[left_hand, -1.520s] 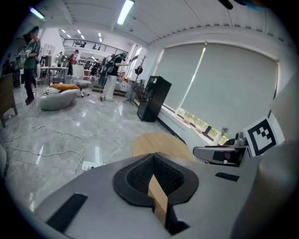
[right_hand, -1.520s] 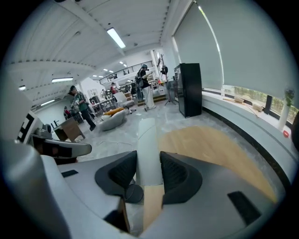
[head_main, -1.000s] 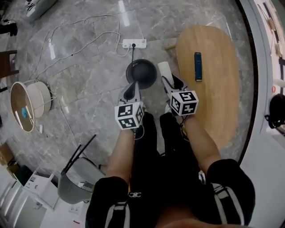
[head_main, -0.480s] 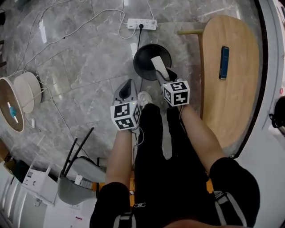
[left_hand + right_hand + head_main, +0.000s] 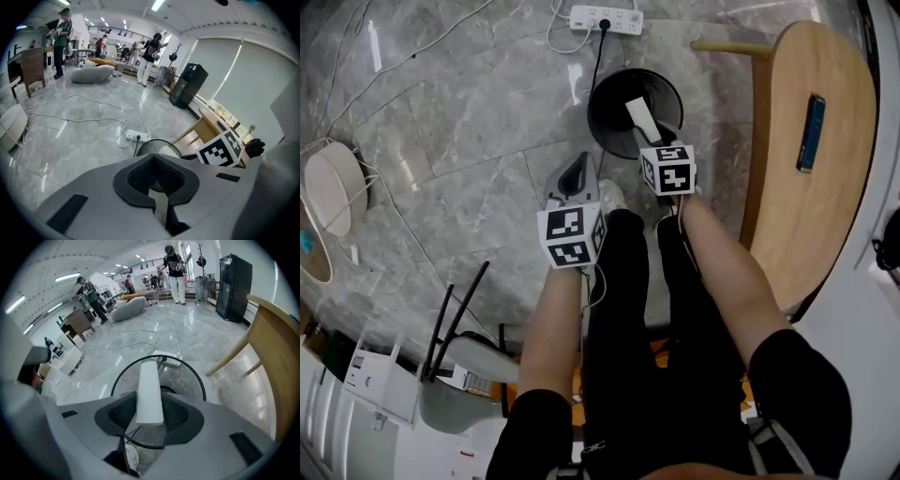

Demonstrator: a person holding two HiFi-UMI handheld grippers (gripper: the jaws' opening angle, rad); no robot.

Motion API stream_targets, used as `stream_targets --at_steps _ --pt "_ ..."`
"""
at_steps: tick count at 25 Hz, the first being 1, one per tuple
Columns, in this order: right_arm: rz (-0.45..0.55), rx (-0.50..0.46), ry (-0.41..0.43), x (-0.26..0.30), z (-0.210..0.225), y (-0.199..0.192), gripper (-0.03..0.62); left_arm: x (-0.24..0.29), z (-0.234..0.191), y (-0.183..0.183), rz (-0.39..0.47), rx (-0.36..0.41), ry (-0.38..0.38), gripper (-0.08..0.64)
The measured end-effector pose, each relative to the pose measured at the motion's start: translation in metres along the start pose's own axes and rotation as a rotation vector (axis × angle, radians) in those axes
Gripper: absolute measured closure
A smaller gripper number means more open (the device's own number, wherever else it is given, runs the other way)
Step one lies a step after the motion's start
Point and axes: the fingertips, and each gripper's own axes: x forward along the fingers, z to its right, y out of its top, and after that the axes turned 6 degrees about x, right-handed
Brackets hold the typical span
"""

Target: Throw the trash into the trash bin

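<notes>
A white cup point(image 5: 149, 390) is clamped in the right gripper point(image 5: 149, 417) over the trash bin point(image 5: 190, 373) (for dropping, presumably); the left gripper point(image 5: 157, 183) is closed, empty.

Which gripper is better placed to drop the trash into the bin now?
Right. The right gripper holds the white cup over the black mesh trash bin. The left gripper is shut on nothing and sits beside the bin.
</notes>
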Motion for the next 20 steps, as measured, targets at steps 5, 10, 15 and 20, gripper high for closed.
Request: stream_targets --at_steps 5,10,15,20 --pt "0.035 0.019 0.019 0.004 -0.006 -0.002 0.377 -0.001 0.004 -0.011 -0.014 0.011 -0.017 0.548" --pt "0.158 0.008 -0.001 -0.038 -0.012 0.018 0.578 -0.007 0.01 0.002 0.0 0.02 -0.021 0.548" --pt "0.287 0.02 0.015 -0.095 -0.018 0.046 0.58 -0.019 0.026 0.032 0.054 0.016 -0.022 0.548" --pt "0.439 0.028 0.016 -0.173 -0.009 0.081 0.58 -0.038 0.063 0.079 0.133 0.035 -0.053 0.548"
